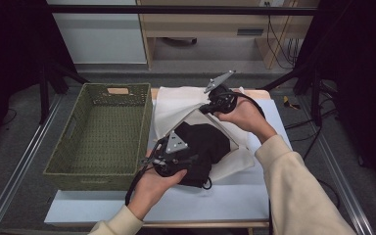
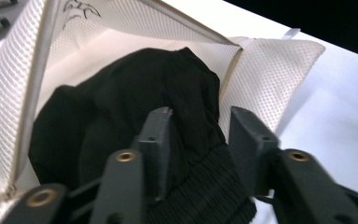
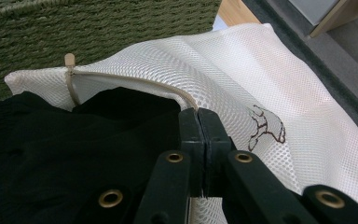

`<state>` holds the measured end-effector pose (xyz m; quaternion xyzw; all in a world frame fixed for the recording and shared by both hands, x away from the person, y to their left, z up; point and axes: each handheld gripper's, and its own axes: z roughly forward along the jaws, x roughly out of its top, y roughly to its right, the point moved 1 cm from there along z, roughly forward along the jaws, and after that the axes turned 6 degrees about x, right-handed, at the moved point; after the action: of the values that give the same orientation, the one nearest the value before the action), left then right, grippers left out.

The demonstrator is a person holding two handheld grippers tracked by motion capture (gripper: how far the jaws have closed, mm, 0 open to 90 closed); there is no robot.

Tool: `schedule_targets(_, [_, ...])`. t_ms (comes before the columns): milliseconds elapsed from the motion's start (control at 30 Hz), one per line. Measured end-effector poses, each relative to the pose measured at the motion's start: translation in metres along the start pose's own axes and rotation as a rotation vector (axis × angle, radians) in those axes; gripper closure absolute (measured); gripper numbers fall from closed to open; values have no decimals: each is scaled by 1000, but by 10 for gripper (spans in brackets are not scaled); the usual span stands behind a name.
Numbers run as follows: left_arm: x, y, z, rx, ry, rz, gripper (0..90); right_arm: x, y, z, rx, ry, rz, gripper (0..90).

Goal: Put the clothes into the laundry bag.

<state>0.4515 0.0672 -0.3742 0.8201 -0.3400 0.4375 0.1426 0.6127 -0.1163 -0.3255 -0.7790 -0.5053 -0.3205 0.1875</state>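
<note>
One black garment lay half inside a white mesh laundry bag on the worktop, just beside a green woven basket; its ribbed hem was turned toward the person and hung out of the bag's mouth. The step in hand was judged to be the stuffing of the garment into the bag. The bag's zipped edge was held lifted by the right tool, whose jaws were pressed together on the mesh at the rim. The left tool was set over the ribbed hem, its jaws partly apart with cloth between them; whether the pads already pressed on the cloth could not be told with certainty, though a fold seemed to be bunched between them. The next move was judged to call for a firm pinch on the hem and a push deeper into the opening, the rim being kept raised so that the mouth was not closed over.

Much of the garment was hidden inside the bag, so its kind could not be made out. The far end of the bag was covered by the right hand in the high view, and a small printed mark on the mesh was too small to be read.
</note>
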Motion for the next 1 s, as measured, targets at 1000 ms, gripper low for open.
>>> schedule_targets(1000, [-66,8,14,-19,-185,76,900,-1,-1,0,10,1,-2,898])
